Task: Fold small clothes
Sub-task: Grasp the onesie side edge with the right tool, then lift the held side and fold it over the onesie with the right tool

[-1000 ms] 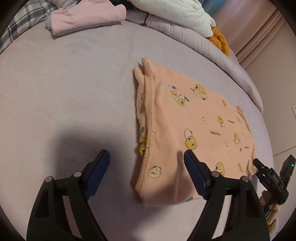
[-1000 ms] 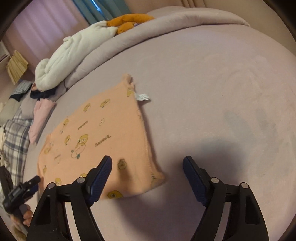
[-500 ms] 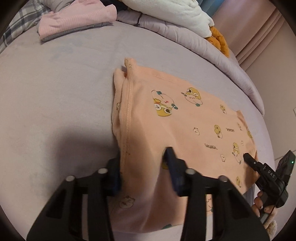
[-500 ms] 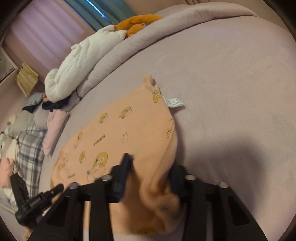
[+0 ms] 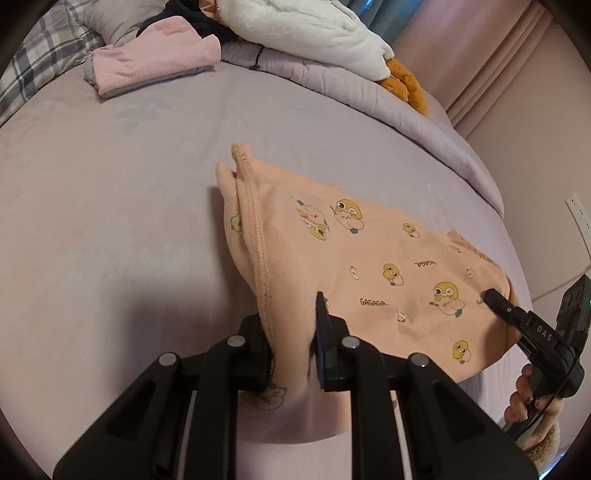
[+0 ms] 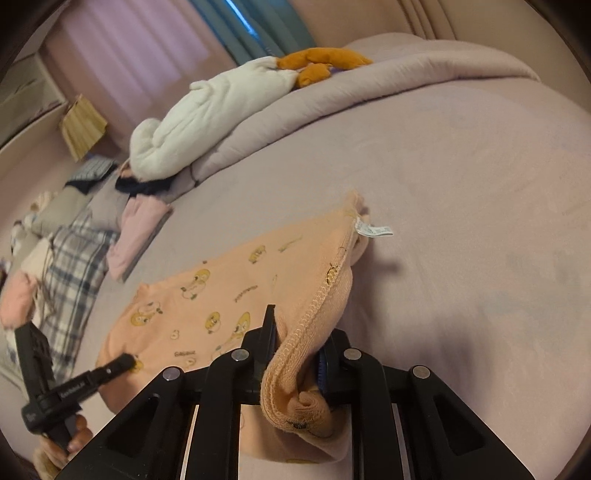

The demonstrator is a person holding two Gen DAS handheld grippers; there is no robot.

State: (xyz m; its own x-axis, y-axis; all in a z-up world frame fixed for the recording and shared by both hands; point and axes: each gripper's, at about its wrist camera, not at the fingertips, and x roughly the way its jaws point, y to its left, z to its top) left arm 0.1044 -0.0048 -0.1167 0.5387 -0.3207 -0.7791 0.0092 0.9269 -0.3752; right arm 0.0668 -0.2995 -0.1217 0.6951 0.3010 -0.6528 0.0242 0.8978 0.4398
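Note:
A peach garment (image 5: pixel 369 251) printed with yellow cartoon ducks lies folded on the lilac bed sheet (image 5: pixel 92 221). My left gripper (image 5: pixel 290 321) pinches its near left corner along the stitched hem, jaws still closing on the cloth. The corner is raised off the sheet. In the right wrist view the same garment (image 6: pixel 229 288) shows a white care label (image 6: pixel 373 230) at its far corner. My right gripper (image 6: pixel 297 339) grips the bunched near right corner, jaws also closing on it. Each view shows the other gripper at the garment's far side: right gripper (image 5: pixel 495 295), left gripper (image 6: pixel 122 360).
Folded pink clothes (image 5: pixel 155 62) lie at the far left of the bed beside plaid fabric (image 5: pixel 40 55). A rolled lilac duvet (image 5: pixel 369 107) runs along the back, topped by a white fluffy blanket (image 5: pixel 306 29) and an orange plush (image 5: pixel 406 81).
Both grippers went from wide open beside the garment's near corners to closed on them. Both have risen, lifting the near edge off the sheet.

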